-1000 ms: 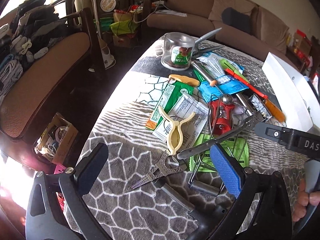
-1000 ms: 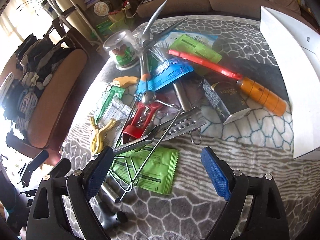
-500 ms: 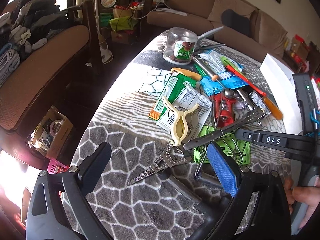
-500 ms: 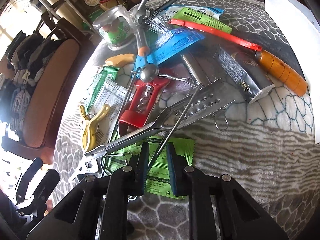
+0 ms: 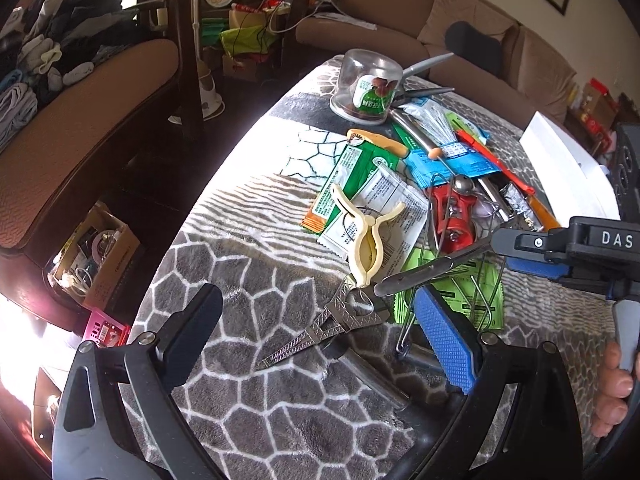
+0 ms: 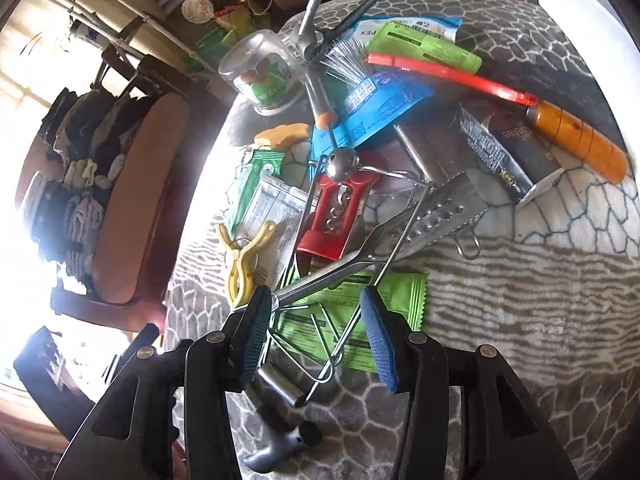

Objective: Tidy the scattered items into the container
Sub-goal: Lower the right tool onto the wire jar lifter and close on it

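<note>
Right gripper point(image 6: 316, 336) low over the near end of the clutter on the grey honeycomb-patterned table cover point(image 6: 540, 320), jaws opening, blue pads apart. Between them: the handle of the steel slotted tongs point(image 6: 400, 220), a thin wire rack point(image 6: 320, 340) and the lime-green sachet point(image 6: 360, 320) beneath. Left pad just beside the tongs' handle end; whether touching, cannot tell. Nothing visibly pinched.

Left gripper point(image 5: 320, 344) spread wide above the cover, nothing between its pads, a tower-shaped metal tool point(image 5: 320, 328) lying flat just ahead of it. Cream plastic clip point(image 5: 370, 240) resting on a white printed sachet point(image 5: 384, 208), touching the tool's upper end. Fingers of a hand point(image 5: 614, 384) at the right edge of the left view, wrapped on the other gripper's handle.

Farther along the pile: red corkscrew point(image 6: 336, 216) with a steel ball on top, blue packet point(image 6: 380, 104), green-and-white sachet point(image 6: 256, 184), orange-handled tool with red blade point(image 6: 576, 140), dark foil wrapper point(image 6: 492, 152), upside-down clear jar point(image 6: 260, 72) with a green label, grey pliers point(image 6: 320, 12) beside it.

White container point(image 5: 568, 168) at the far right of the table, well apart from both grippers, only its outer wall showing; inside hidden.
</note>
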Motion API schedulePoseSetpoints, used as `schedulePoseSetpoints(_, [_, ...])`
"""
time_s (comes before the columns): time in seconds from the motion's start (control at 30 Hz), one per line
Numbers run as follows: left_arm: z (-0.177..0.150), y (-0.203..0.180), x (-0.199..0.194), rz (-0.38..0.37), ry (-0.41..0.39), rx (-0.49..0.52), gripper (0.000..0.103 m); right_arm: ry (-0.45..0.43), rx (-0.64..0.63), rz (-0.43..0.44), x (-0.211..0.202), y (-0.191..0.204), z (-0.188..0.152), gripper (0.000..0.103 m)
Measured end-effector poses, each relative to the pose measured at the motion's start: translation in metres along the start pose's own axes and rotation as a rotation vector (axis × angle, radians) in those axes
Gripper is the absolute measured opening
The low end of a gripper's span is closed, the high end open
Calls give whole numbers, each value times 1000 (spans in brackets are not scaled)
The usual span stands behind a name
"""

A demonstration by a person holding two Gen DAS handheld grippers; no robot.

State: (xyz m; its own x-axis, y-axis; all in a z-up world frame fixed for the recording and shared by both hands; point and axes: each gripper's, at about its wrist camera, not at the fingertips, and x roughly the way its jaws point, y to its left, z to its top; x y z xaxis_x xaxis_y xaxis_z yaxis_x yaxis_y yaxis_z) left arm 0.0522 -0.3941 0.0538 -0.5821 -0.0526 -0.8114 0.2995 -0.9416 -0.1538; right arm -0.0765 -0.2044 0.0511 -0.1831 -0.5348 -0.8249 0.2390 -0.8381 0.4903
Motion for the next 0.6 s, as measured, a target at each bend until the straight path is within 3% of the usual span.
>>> schedulePoseSetpoints(0.13, [1,-2,-2,10,-12,14,96,8,106,-40,4,-10,4,50])
schedulePoseSetpoints(0.23, [2,6,-5,22,-26,-10,96,2,70,-97,8,-12,-3,50])
schedulePoseSetpoints(0.33, [2,11,-4,-2,-19,-39,96,36,94,-62,25,-23,-6,50])
schedulePoseSetpoints(0.37, [2,11,-3,-7,-16,-41,96,19,88,-69,26,-23,-6,46])
schedulePoseSetpoints(0.4, [2,10,-3,-12,-15,-42,96,7,62,-87,26,-19,-6,19])
schedulePoseSetpoints(0.43, [2,9,-3,-16,-15,-42,96,5,34,-90,26,-15,-5,9])
schedulePoseSetpoints(0.6, [0,0,-3,-36,-15,-12,96,-97,-75,-82,-1,2,-5,8])
